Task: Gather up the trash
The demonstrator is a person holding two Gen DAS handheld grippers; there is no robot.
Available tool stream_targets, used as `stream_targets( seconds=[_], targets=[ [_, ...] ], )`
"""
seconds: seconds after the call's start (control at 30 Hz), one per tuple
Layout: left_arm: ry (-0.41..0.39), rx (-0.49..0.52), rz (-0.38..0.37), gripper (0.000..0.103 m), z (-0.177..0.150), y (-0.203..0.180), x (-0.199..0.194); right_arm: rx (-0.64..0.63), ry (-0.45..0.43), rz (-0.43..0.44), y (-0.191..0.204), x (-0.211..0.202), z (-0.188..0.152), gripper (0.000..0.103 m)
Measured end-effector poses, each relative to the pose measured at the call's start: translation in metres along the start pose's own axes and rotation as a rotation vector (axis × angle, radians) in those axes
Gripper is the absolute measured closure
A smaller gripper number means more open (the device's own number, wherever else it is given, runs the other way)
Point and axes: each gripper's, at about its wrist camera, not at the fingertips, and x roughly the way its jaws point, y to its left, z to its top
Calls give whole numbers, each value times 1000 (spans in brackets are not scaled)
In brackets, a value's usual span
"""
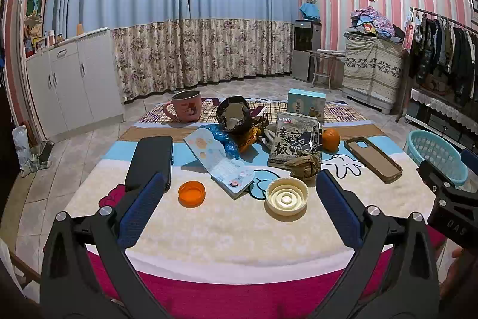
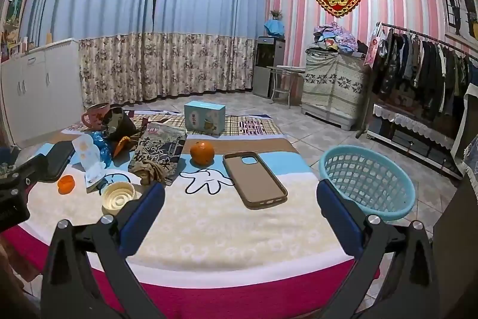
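No trash has yet been taken up; the step in hand is judged to be the choice of, and reach toward, a first piece. The left tongs are held wide apart above the near edge of the bench, with nothing between them. The right tongs are likewise spread and empty, held near the basket, which stands just beside the bench's right edge and appears empty.

The trash lies toward the middle and left of the bench. A cream lid lies upturned nearest the left tongs, with an orange cap to its left, also upturned. Behind the lid a crumpled brown wad rests against a printed food packet. A creased leaflet lies between cap and lid, touching a blue plastic wrapper; behind that a dark foil bag stands open.

A mug, box, orange, phone case and black case are judged not to be trash and should be left.

The next move is judged to call for lowering one set of tongs over a small piece, probably the lid or cap, closing on its rim, and carrying it across to the basket. The low, flat rims may slip on the soft cloth.
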Motion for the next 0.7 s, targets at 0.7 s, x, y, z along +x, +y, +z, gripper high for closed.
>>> stream_targets(
  seconds=[0.7],
  targets=[
    [-2, 6, 4, 5, -1, 0, 1, -3, -4, -7, -2, -1, 1, 4]
  ],
)
